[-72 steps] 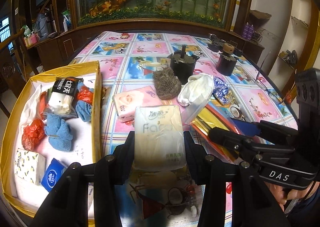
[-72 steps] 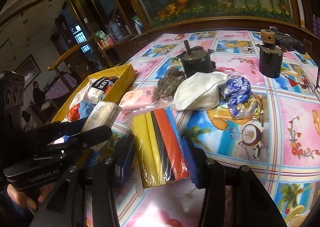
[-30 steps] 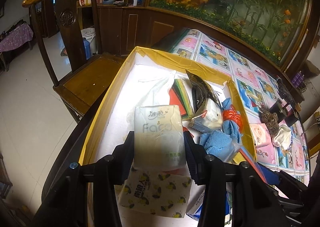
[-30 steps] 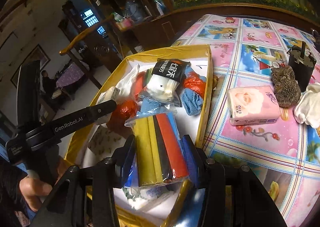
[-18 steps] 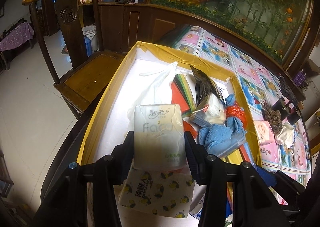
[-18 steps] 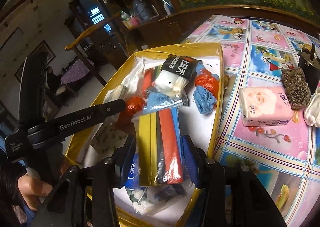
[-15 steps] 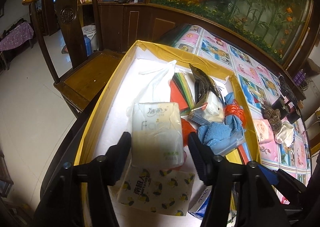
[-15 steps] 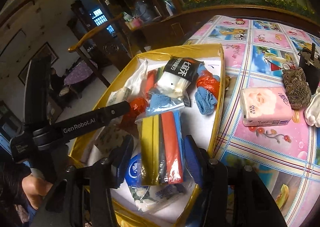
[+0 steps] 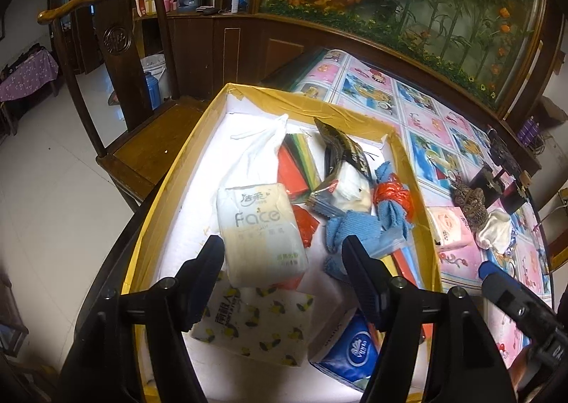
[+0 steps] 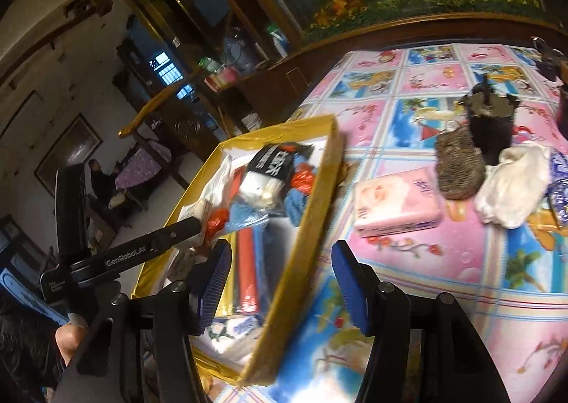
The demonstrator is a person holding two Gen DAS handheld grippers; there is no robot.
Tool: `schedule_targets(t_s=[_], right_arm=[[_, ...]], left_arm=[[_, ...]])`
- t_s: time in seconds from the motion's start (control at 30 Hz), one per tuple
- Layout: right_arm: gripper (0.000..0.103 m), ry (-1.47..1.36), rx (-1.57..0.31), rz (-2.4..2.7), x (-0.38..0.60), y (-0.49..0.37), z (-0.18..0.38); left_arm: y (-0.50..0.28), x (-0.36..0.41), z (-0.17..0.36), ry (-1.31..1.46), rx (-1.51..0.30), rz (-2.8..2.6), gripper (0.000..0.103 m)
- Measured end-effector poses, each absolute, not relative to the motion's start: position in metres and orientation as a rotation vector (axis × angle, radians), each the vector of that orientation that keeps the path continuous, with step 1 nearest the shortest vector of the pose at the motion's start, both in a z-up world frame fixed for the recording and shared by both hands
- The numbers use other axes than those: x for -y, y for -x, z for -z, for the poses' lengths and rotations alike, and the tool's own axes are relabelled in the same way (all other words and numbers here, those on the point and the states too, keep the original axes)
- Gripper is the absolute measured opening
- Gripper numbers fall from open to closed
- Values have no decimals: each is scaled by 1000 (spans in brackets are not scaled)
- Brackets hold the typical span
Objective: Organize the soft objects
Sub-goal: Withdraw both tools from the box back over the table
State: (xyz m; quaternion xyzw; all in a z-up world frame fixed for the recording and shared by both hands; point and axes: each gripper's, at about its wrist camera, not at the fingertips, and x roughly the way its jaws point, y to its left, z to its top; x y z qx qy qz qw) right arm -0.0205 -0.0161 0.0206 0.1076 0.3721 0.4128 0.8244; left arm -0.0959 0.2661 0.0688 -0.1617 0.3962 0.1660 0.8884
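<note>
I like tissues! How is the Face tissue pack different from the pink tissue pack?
The Face tissue pack is cream-white and lies inside the yellow box. The pink tissue pack is pink and lies outside it on the tablecloth. Both are soft wrapped packs, and no tongs hold either.

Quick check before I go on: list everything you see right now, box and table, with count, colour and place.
box: 1, yellow rim, white inside, at the table's edge
Face tissue pack: 1, cream, in the box, between the left gripper's fingers, untouched
lemon-print tissue pack: 1, white and yellow, in the box, under the Face pack
blue tissue pack: 1, near corner of the box
blue cloths: several, in the box
pink tissue pack: 1, on the table beside the box
scrubber: 1, brown, on the table
white cloth: 1, on the table
left gripper: black, jaws opening
right gripper: blue pads, open, empty, over the box's rim
</note>
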Motion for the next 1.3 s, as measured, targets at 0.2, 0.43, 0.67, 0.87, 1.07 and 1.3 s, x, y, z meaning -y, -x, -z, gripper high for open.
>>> schedule_targets(t_s=[0.2,0.43,0.67,0.87,1.07,1.3], right_arm=[[64,-290,-751,-780,70,-3,-20],[64,-394,-692,-616,146,-36,-20],[65,-533,-697,-563,192,-49,-12],[66,-582,-683,-560,207,-51,-14],[66,-605,-691,-573,210,-53,-13],[66,-618,-684,-560,213,-52,-13]], left_arm=[[91,-241,-78,291,-821,-314,69],[70,-190,-89,220,-827,-222,72],[-2,-128,-95,163,-876,-56,79],[-74,-112,-65,181,-1005,-46,78],[-100,-121,-34,259,-1119,-49,78],[-67,-95,-28,268,-1172,87,78]])
